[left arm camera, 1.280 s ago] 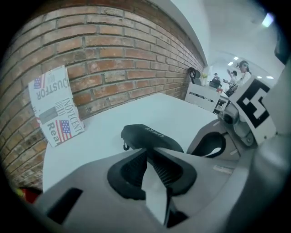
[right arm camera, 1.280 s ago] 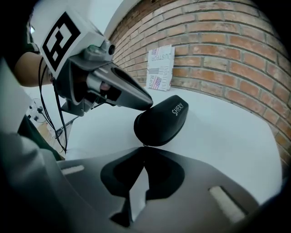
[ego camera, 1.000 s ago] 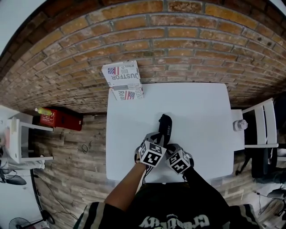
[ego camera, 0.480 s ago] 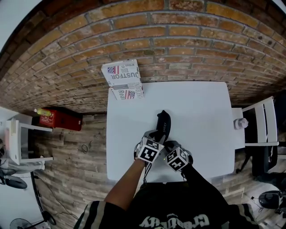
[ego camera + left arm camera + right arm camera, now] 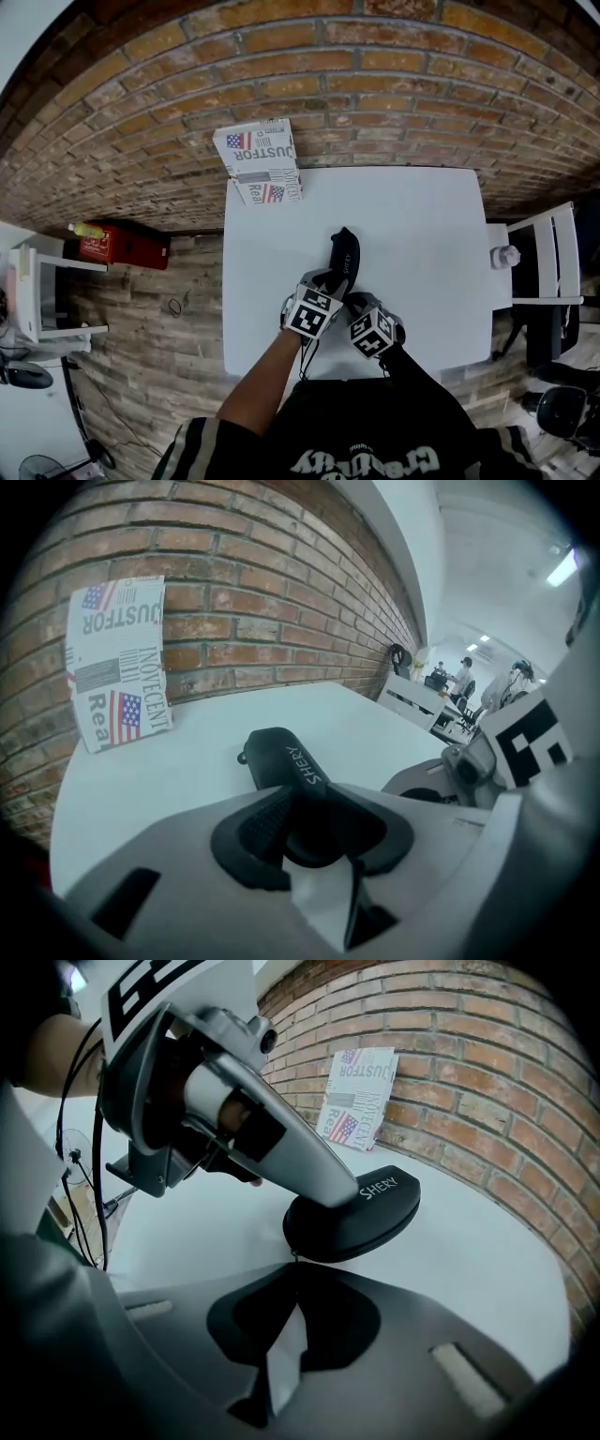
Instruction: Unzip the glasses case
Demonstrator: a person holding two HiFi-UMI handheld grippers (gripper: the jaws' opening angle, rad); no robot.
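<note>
Black rounded glasses case (image 5: pixel 343 255), white SHERY lettering. Left gripper (image 5: pixel 328 279) jaws, just opened wider, clamp its near end; right gripper (image 5: pixel 298 1283) jaws together at same end.

An office-like workroom: a white table (image 5: pixel 422 234) against a brick wall (image 5: pixel 375 94) on plank flooring (image 5: pixel 159 347), people (image 5: pixel 464 672) at desks (image 5: pixel 412 694) beyond the table under ceiling lights (image 5: pixel 562 569)

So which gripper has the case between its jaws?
The left gripper: its jaws, which have just been opening, hold the case between them. The right gripper has its jaws shut together at the case's near end.
</note>
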